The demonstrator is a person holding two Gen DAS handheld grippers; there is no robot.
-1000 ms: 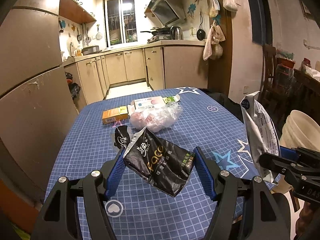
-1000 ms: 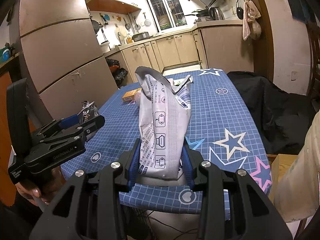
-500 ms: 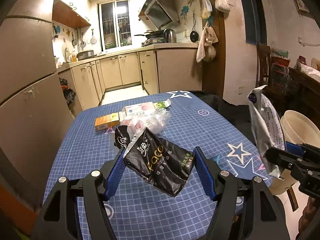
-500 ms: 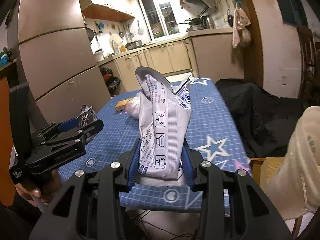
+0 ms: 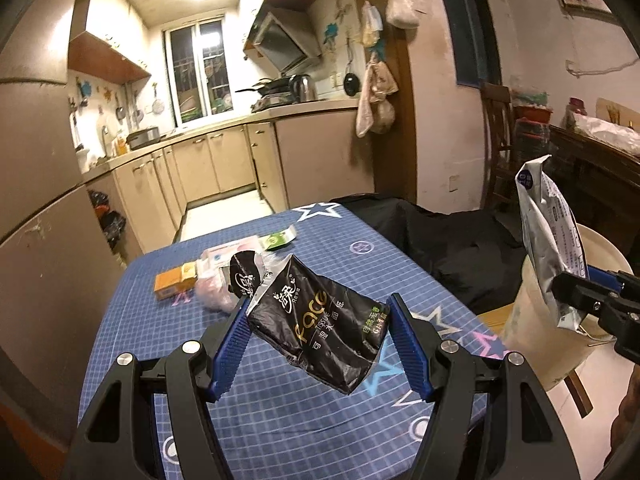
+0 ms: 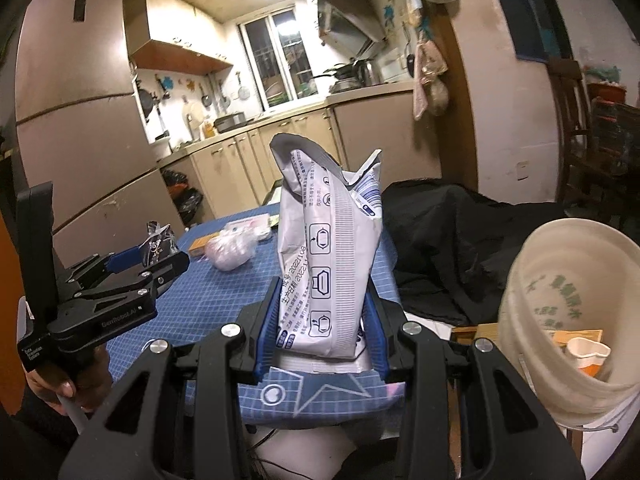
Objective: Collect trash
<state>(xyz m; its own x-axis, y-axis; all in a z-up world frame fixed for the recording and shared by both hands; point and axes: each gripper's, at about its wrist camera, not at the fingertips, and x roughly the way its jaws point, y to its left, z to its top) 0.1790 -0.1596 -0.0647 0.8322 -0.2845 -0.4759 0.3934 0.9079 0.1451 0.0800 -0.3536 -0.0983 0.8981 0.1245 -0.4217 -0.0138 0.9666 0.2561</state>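
At the far left of the left wrist view stand the tall brown fridge doors, and beside them the blue star-patterned surface runs back toward the kitchen cabinets. Near its far end lie an orange box, a clear plastic bag with something pink inside, a flat white packet and a small green packet, all close together. In front of them the left gripper has its jaws pinching a crumpled black tissue wrapper by its two sides, holding it clear above the surface. A black garment is draped past the surface's right edge. Further right, the right gripper has its jaws pressed onto the lower part of a tall white and silver bag, which stands upright between them, torn open at the top. At the far right sits a cream plastic bucket with a white cup and some orange scrap lying inside it.
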